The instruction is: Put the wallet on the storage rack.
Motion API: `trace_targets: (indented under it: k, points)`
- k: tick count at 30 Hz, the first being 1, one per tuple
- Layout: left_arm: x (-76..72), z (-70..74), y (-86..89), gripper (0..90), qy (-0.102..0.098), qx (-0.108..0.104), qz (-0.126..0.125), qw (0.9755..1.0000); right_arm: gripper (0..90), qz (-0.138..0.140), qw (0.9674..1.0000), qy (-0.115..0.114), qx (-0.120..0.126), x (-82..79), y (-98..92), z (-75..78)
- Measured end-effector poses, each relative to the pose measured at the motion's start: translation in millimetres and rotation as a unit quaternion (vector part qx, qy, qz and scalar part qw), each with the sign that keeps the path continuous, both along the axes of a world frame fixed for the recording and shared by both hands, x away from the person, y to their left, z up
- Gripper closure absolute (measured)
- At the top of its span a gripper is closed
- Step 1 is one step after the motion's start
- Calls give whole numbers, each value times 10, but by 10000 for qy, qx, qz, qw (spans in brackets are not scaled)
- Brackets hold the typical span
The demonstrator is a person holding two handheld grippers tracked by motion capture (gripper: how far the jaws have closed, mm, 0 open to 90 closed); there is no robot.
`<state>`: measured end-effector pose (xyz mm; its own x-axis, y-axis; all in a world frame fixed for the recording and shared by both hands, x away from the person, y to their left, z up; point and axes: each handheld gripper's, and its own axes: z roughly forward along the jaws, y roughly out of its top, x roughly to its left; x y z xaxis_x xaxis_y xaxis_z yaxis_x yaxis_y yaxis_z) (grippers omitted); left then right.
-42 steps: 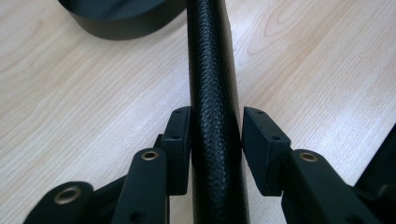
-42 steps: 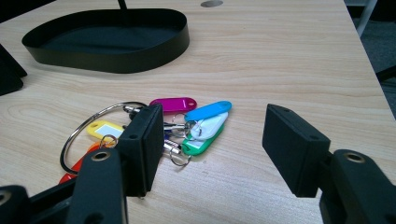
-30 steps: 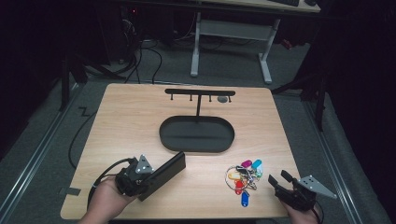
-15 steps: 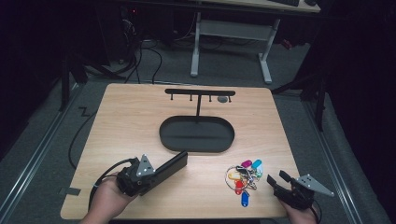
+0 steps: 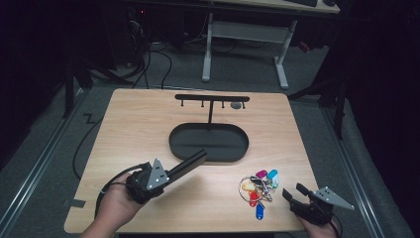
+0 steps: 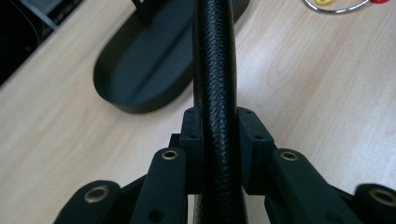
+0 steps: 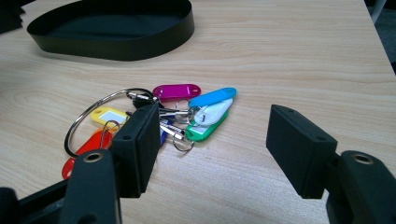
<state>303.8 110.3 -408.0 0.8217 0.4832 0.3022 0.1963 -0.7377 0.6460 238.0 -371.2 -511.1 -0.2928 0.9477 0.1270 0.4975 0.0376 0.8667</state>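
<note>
My left gripper (image 5: 170, 174) is shut on a flat black leather-textured case (image 5: 192, 161), held edge-up above the table at the front left. The case's far end points at the black oval tray (image 5: 173, 145). In the left gripper view the case (image 6: 215, 56) runs up between the jaws of the left gripper (image 6: 219, 135), which clamp both its sides. My right gripper (image 5: 294, 192) stands open at the front right, just right of a bunch of keys with coloured tags (image 5: 257, 188). In the right gripper view the keys (image 7: 187, 107) lie ahead of the right gripper (image 7: 212, 140), partly behind its left jaw.
A T-shaped hook rack (image 5: 212, 98) rises from the tray, with a small grey round thing (image 5: 236, 105) near its right end. The tray wall (image 7: 116, 44) lies beyond the keys. The table's front edge is close under both hands.
My left gripper has risen a little with the black case, whose far end now reaches nearer the tray. The right gripper has stayed in place by the keys.
</note>
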Motion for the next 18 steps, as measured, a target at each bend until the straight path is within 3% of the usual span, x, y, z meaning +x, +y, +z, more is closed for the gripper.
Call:
trace_targets:
  k: [4,13,18]
  points:
    - [63,31,-103,749,-299,203,-178,9992,357,-3,10000,-40,-15,-15,-1,13]
    - [343,14,-341,749,-696,597,-498,9945,358,-31,10000,-54,4,-23,-29,11]
    - [448,28,-427,749,-761,663,-527,9935,360,-56,10000,-68,7,-46,-49,14]
